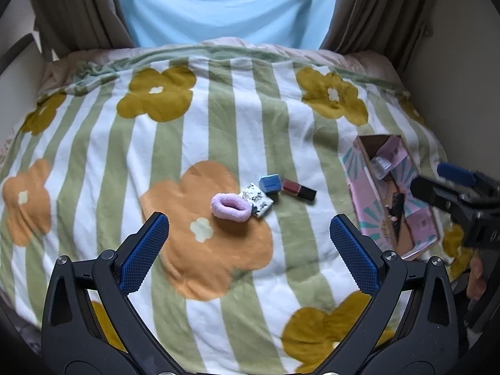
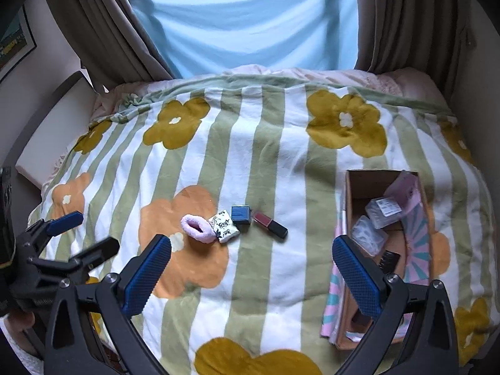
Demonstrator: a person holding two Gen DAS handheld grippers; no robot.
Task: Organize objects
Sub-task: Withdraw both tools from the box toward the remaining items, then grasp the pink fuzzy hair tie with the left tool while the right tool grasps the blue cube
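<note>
On the flowered blanket lie a pink fluffy hair tie (image 1: 230,206) (image 2: 198,227), a white patterned packet (image 1: 257,199) (image 2: 223,226), a small blue box (image 1: 270,183) (image 2: 241,214) and a red-and-black lipstick (image 1: 298,188) (image 2: 270,224), in a row. An open cardboard box (image 1: 364,187) (image 2: 350,206) with pink printed flaps stands to the right and holds clear plastic cases (image 2: 368,240) and dark items. My left gripper (image 1: 249,229) is open and empty, short of the hair tie. My right gripper (image 2: 251,251) is open and empty, its right finger in front of the box.
The blanket (image 1: 218,125) covers a bed. Brown curtains (image 2: 103,31) and a light blue sheet (image 2: 250,15) hang behind it. A white board (image 2: 59,118) leans at the left. The right gripper shows at the right edge of the left wrist view (image 1: 443,184).
</note>
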